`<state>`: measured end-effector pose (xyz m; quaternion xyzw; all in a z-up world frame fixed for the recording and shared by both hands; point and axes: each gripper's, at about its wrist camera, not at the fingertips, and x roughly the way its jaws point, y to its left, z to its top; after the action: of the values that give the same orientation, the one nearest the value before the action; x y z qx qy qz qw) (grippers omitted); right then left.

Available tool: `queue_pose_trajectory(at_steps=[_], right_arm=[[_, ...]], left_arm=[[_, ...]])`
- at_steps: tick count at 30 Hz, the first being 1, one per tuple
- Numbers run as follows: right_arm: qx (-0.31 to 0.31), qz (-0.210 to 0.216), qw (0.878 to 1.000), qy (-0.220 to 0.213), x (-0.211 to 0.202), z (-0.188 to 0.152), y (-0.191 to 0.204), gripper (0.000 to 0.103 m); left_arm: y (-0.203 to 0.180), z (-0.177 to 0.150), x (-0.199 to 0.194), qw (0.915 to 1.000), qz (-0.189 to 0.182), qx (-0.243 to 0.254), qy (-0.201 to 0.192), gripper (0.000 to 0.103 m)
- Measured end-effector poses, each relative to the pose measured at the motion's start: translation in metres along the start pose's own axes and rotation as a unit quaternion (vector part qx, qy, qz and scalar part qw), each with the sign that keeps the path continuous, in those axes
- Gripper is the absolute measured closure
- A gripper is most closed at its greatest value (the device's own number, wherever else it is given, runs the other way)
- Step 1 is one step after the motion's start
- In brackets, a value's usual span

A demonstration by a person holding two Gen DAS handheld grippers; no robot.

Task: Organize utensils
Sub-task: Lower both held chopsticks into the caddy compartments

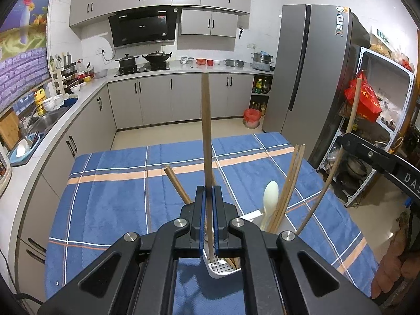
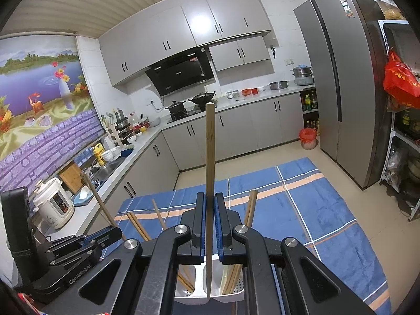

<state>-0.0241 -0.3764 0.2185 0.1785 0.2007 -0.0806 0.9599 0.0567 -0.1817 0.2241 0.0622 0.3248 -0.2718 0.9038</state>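
Both clamped: left gripper (image 1: 209, 191) on a chopstick (image 1: 206, 131), right gripper (image 2: 209, 199) on another chopstick (image 2: 210, 157), tips over the white holder (image 2: 225, 298). Lower each straight into its compartment, release only once seated.

Grey cabinets (image 1: 157, 99), steel fridge (image 1: 309, 73), beige floor tiles (image 1: 183, 134), white-tiled walls (image 1: 260, 13)

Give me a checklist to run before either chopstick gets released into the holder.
1. Left gripper shut on its chopstick: ok.
2. Right gripper shut on its chopstick: ok.
3. Left chopstick tip over the holder: ok.
4. Right chopstick tip inside a compartment: not ok, it sits on the divider.
5. Room among the chopsticks already standing: ok.
6. Holder steady on the tablecloth: cannot tell.
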Motion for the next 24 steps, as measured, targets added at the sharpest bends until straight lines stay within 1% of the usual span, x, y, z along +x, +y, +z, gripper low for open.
queue_pose_trajectory(at_steps=[5,8,11,16,20,24], right_arm=[[0.004,-0.004,1.000,-0.004,0.000,0.002,0.002,0.096],[0.009,-0.004,1.000,-0.007,0.000,0.002,0.001,0.096],[0.015,-0.004,1.000,-0.010,0.001,0.004,0.001,0.096],[0.022,-0.005,1.000,-0.017,0.003,0.006,0.001,0.096],[0.018,-0.017,0.999,-0.020,0.008,0.005,0.002,0.096],[-0.011,-0.043,0.999,-0.016,0.016,-0.003,0.007,0.096]], left_arm=[[0.003,0.002,0.005,0.9999,-0.007,-0.009,0.001,0.099],[0.009,0.004,0.005,0.9996,-0.018,-0.023,-0.001,0.099],[0.016,0.008,0.000,0.9981,-0.036,-0.048,-0.016,0.099],[0.025,0.015,-0.007,0.9959,-0.038,-0.066,-0.047,0.099],[0.024,0.018,-0.001,0.9957,-0.044,-0.069,-0.045,0.099],[0.011,0.010,0.008,0.9973,-0.045,-0.048,-0.032,0.099]])
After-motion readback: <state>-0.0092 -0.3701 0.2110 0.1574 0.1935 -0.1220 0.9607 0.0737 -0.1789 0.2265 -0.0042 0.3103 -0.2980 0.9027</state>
